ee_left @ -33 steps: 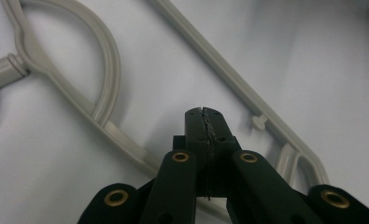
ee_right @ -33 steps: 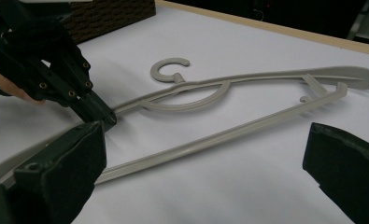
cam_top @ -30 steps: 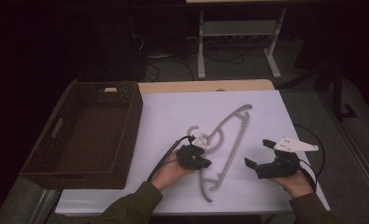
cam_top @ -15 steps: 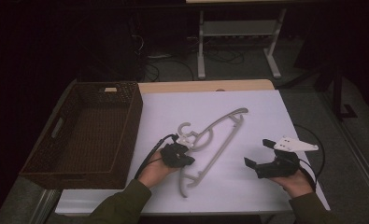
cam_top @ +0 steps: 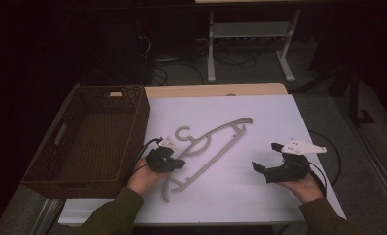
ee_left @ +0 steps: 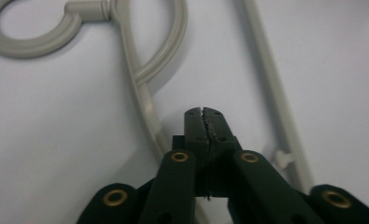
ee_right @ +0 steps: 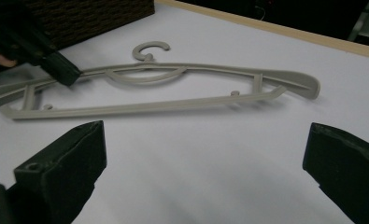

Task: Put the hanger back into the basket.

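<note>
A pale grey plastic clothes hanger lies flat on the white table cover, its hook pointing toward the far side. My left gripper is shut, jaws pressed together with nothing showing between their tips. Its nose rests on the hanger's upper arm near the hook. In the left gripper view the hanger runs under the left gripper. My right gripper stands open to the right of the hanger and apart from it. In the right gripper view the hanger lies ahead of the right gripper.
A dark wicker basket sits at the table's left, close beside my left hand. The white cover ends at a wooden strip at the back. Cables trail off the right edge, and a metal stand is on the floor beyond.
My left gripper has slid left toward the basket, and the hanger has moved left and turned with it. The right gripper has stayed put.
</note>
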Demonstrator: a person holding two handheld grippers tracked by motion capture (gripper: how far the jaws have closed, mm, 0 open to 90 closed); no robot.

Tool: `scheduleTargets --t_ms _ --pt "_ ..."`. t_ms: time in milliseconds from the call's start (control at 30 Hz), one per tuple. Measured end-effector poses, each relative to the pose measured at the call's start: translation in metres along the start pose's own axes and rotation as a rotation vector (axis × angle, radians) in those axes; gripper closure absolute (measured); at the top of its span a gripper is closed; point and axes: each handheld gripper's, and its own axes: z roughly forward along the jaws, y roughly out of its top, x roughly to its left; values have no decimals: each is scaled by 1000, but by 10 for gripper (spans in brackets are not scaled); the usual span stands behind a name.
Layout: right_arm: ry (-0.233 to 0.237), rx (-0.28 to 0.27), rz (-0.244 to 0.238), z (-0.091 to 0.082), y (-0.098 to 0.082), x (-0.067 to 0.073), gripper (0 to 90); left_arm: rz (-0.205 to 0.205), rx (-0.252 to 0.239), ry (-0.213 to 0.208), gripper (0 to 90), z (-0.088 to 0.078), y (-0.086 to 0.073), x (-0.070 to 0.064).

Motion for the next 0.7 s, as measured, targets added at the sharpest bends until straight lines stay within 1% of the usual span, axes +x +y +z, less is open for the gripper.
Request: scheduleTargets --t_ms 33,67,100,133,200,233,267,300,333,400,433,467,500,533,567,600,633,667,700 --pt "-5 1 -4 3 3 -2 8 -5 -25 -1 818 -2 0 -1" --pt "-7 15 0 7 7 -4 63 5 -32 -4 763 -4 -1 -1" --pt "-6 31 2 9 10 -7 94 -13 -65 -15 714 -6 -1 -3" --pt "-10 48 14 16 14 -10 146 -26 -90 -15 645 -8 -2 -4" --pt "-15 86 25 28 21 -17 230 -21 -127 -11 525 -13 -4 -8" --pt "-22 108 27 35 25 -20 284 -18 -139 -11 459 -15 -5 -8" --pt "-34 127 23 42 29 -23 352 -26 -151 -15 411 -17 -5 -10" --pt "-48 136 20 47 32 -24 416 -28 -170 -15 370 -19 -6 -11" --pt "-58 145 17 56 37 -27 481 -25 -181 -10 328 -20 -7 -12" --pt "-67 164 29 72 46 -32 627 -10 -195 -3 235 -22 -7 -13" --pt "-73 178 27 79 50 -35 670 -12 -200 -5 214 -22 -7 -13" --pt "-71 188 37 88 55 -39 730 -14 -205 -5 176 -23 -7 -13" --pt "-71 194 48 94 57 -41 767 -18 -216 -5 152 -23 -7 -13" --pt "-69 208 69 102 61 -45 837 -25 -226 -3 126 -23 -7 -13" --pt "-74 215 71 107 63 -48 868 -30 -240 -7 114 -23 -7 -13" --pt "-72 222 80 114 65 -51 894 -38 -253 -12 83 -24 -6 -13" --pt "-76 240 88 119 66 -53 895 -37 -259 -13 73 -25 -7 -12" --pt "-86 261 83 125 67 -55 895 -41 -272 -14 60 -26 -6 -12" --pt "-92 270 64 131 67 -59 896 -37 -273 -15 40 -26 -6 -11"
